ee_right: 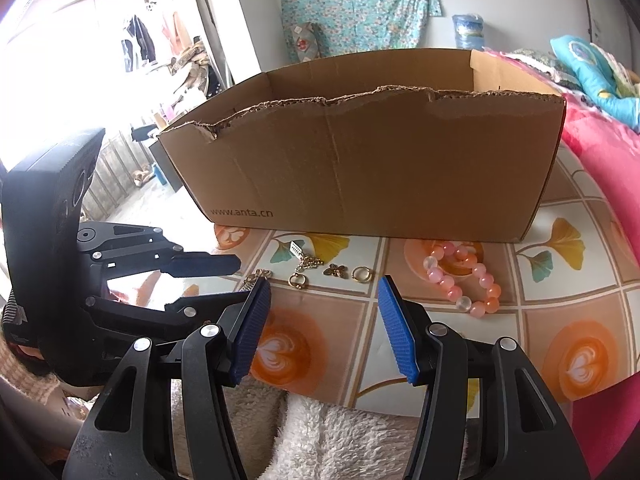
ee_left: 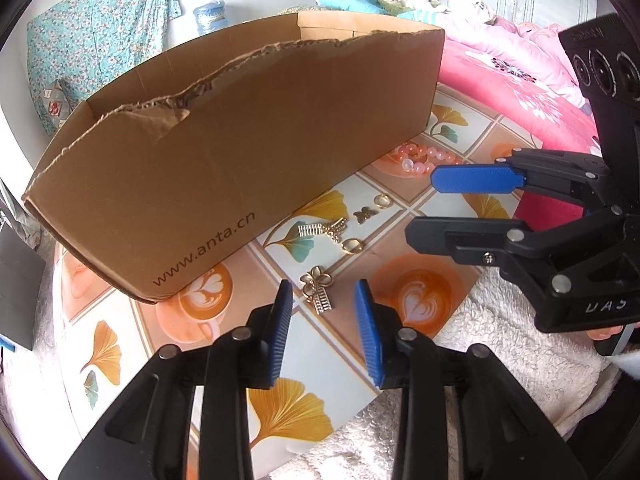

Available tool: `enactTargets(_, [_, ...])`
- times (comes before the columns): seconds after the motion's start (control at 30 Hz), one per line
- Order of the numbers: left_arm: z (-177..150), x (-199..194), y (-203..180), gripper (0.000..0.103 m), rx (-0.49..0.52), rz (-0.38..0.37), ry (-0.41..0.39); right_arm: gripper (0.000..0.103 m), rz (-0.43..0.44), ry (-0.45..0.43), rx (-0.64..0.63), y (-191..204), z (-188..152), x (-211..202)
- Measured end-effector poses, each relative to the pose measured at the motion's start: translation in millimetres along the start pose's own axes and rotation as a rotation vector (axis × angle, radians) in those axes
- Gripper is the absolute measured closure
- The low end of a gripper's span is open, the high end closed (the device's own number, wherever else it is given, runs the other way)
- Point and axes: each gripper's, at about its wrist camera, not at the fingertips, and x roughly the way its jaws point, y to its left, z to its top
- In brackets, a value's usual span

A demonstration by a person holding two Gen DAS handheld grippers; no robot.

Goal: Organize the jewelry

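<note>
Left wrist view: my left claw [ee_left: 322, 312] stands spread, nothing between its blue pads, poised just above the gold flower piece [ee_left: 316, 280] and the small comb-shaped charm [ee_left: 323, 303] on the bench [ee_left: 312, 360]. My right claw [ee_right: 324, 320] is likewise spread and empty, hanging over the tiled cloth short of the gold ring [ee_right: 362, 274].

Beyond lie a butterfly charm [ee_left: 365, 213], a chain piece [ee_left: 324, 230], a looped ring [ee_left: 352, 245] and the pink bead bracelet [ee_right: 464, 278], all just before the cardboard box [ee_left: 248, 152], which I judge the destination.

Judgement: take one item only. Lower until both pads straddle the flower piece, close slowly, lift clear of the torn box wall before releasing. Risk: thin metal skidding sideways.
</note>
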Motion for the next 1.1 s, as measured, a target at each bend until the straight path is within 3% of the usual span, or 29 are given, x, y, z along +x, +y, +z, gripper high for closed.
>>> enactTargets(0.17, [-2.2, 3.4, 3.9, 0.073, -0.042, 0.001, 0.015, 0.051, 0.001, 0.000, -0.005, 2.1, -0.1, -0.2])
enactTargets(0.43, [-1.0, 4.0, -0.3, 0.099, -0.015, 0.004, 0.020, 0.051, -0.005, -0.007, -0.007, 4.4, 1.7, -1.9])
enactTargets(0.83, [-8.7, -12.5, 17.3, 0.099, -0.092, 0.007, -0.036, 0.051, 0.002, -0.027, -0.040, 11.4, 3.4, -5.6])
enactTargets(1.1, [-17.4, -21.9, 38.0, 0.099, -0.149, -0.004, -0.068, 0.054, 0.050, -0.021, -0.114, 31.0, 9.9, 4.0])
